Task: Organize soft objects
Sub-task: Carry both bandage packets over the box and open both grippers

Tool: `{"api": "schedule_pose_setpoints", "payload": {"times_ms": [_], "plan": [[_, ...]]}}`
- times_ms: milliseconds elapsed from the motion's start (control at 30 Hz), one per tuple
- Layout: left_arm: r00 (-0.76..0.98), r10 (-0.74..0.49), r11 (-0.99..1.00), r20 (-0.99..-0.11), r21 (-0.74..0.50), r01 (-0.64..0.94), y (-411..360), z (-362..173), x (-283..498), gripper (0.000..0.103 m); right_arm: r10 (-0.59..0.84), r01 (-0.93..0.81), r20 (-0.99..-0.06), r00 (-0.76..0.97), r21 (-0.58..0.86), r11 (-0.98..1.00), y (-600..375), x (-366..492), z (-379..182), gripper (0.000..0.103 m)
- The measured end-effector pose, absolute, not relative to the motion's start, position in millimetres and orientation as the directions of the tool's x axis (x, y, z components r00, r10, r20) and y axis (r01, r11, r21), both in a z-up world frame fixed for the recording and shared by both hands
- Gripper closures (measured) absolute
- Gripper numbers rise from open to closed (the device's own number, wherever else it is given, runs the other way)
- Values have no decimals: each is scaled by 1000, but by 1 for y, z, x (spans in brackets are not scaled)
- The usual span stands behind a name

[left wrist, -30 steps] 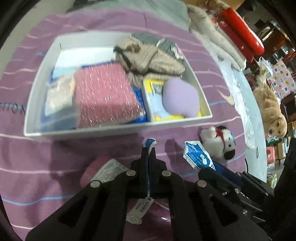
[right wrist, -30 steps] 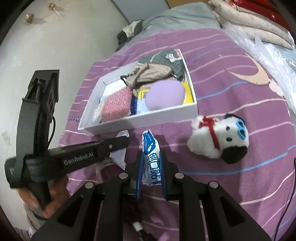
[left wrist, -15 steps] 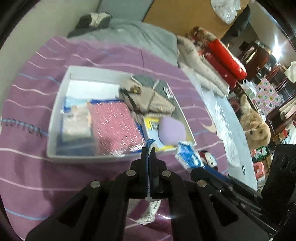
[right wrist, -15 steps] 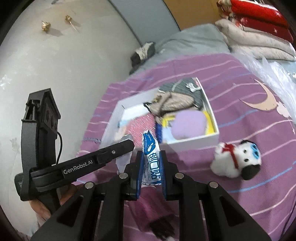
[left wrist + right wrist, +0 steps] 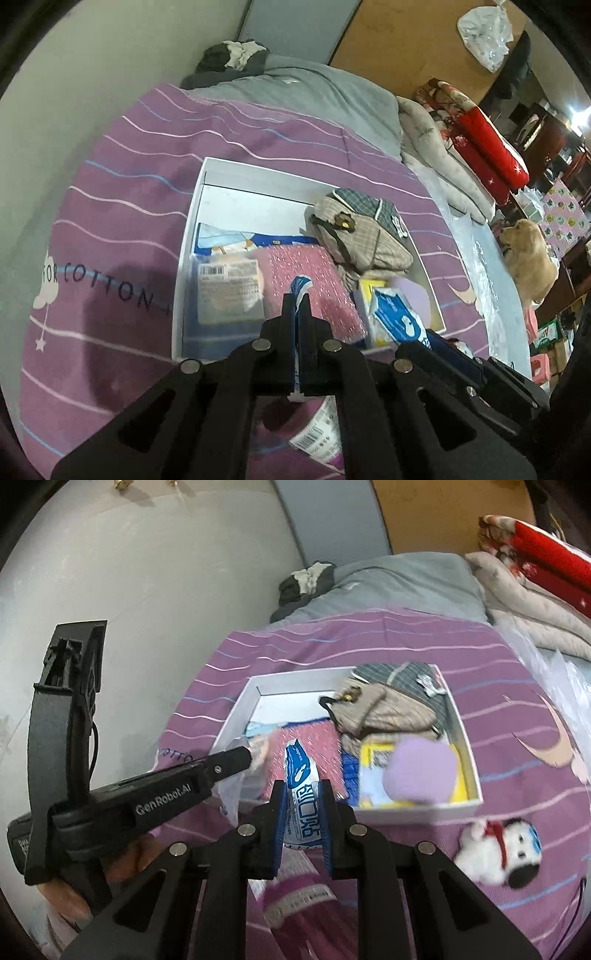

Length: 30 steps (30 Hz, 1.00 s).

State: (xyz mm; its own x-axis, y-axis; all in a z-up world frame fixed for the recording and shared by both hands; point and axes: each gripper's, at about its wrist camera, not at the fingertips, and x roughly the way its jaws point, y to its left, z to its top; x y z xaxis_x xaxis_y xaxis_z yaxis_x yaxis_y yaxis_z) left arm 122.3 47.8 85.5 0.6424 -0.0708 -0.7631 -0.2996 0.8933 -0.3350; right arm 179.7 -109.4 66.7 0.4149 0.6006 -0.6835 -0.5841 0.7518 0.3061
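right gripper (image 5: 301,812): clamped on a blue-and-white tissue pack (image 5: 300,797), upright between the blue pads, printed face toward the camera, top end poking above the fingertips. left gripper (image 5: 296,325): pinched nearly shut on the thin edge of a clear packet (image 5: 300,291); rest of that packet dangling below the jaws, barcode label (image 5: 318,439) visible underneath, contents looking pink in the right wrist view. both loads carried over the near side of the white box (image 5: 192,236), neither yet set down.

inside the box: pink knit cloth (image 5: 306,280) in the middle, bagged item with a white label (image 5: 227,291) at the left, beige and checked caps (image 5: 364,232) at the back right, lilac puff (image 5: 421,771) on a yellow pack (image 5: 373,753) at the front right. only bare floor at the far left corner. outside, on the purple striped bedspread (image 5: 122,229): white plush toy with red scarf (image 5: 498,849), near the box's front right corner, not yet packed.

likely trouble:
- thin edge grip on the left: packet hanging free, liable to slip out or swing and catch the front wall of the box.
- two grippers just beside each other over one small gap: risk of knocking together, or of one load landing on the other.
- box nearly full at the front: anything released there likely to perch on the knit cloth or the puff and slide over the rim.
- tissue pack soft: hard squeeze likely to crease it; upright release likely to tip it over.
- dog (image 5: 528,254) at the bedside: a possible disturbance.
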Motion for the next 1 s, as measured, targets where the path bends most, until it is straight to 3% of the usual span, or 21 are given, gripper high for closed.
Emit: {"api": "schedule_pose_setpoints", "payload": {"times_ms": [500,567,633,667,700,800,867,1000], "plan": [[608,36,905,-793,-232,-357,62,63,145,100,585,-553,-700,411,319,770,-73,218,52,86],[605,71,910,-793,-198,-365,61,64,143,93,586,-552,-700,407,323,769,-71,220,49,86],[588,130,912,-798,-137,-388,62,65,142,65,576,-564,-695,430,292,773,-68,220,48,78],[591,165,906,-790,-115,-407,64,67,140,59,554,-555,-700,451,266,788,-68,221,48,70],[609,151,905,-778,-139,-403,67,68,137,57,536,-544,-704,467,249,801,-68,222,48,58],[637,65,885,-768,-250,-393,79,70,132,48,535,-495,-687,492,285,821,-79,230,48,38],[652,44,878,-757,-283,-387,81,73,129,45,563,-487,-671,481,330,809,-86,233,49,33],[656,93,886,-749,-238,-397,78,79,126,44,555,-494,-671,492,311,812,-87,230,53,32]]}}
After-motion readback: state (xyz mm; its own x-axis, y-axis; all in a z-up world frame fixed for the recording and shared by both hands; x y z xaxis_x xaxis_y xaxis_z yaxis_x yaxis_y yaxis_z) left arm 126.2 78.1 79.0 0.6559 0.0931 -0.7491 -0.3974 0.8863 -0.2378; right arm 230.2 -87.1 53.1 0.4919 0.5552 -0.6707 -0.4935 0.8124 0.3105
